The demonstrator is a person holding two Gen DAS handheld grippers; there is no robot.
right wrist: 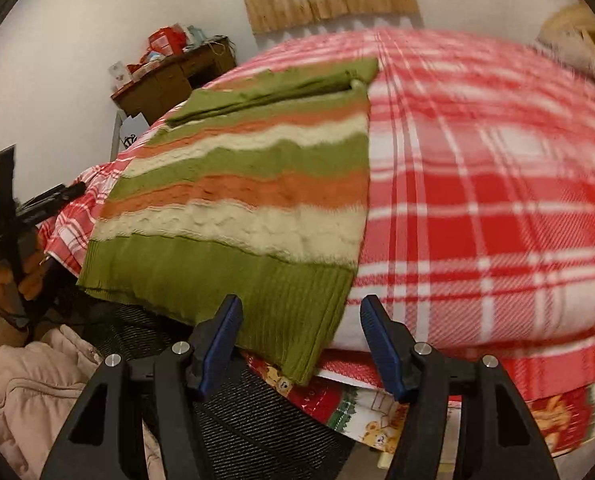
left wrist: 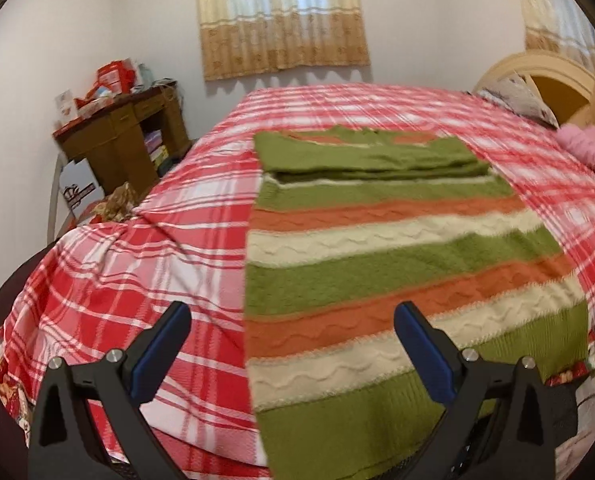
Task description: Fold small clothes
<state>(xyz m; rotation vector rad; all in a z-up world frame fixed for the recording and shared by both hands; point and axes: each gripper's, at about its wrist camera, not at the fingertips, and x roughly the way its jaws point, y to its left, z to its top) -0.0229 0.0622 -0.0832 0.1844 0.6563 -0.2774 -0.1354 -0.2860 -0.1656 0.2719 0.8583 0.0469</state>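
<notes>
Left wrist view records one striped sweater (left wrist: 397, 272), in green, orange and cream bands, lying flat on one bed (left wrist: 137, 272) covered in red and white plaid, with its far part folded back over itself. One left hand-held gripper (left wrist: 293, 312) stands with jaws wide and nothing between them; the sweater's left edge lies directly ahead, its near hem below the right finger. One wooden desk (left wrist: 125, 132) piled with red boxes stands far ahead to the left, and one curtain (left wrist: 281, 20) hangs on the wall beyond. Only this view shows the arched headboard (left wrist: 545, 76) and a pink item (left wrist: 589, 148) far right. Right wrist view shows the one right hand-held gripper (right wrist: 301, 308), jaws part open and empty, poised just above the sweater's near right corner, whose green ribbed hem hangs over the bed edge between the fingers. Only this view shows the person's hand (right wrist: 13, 276) at far left gripping the other tool, a pale quilted sleeve (right wrist: 29, 364), and a printed sheet (right wrist: 361, 412) under the plaid cover.
</notes>
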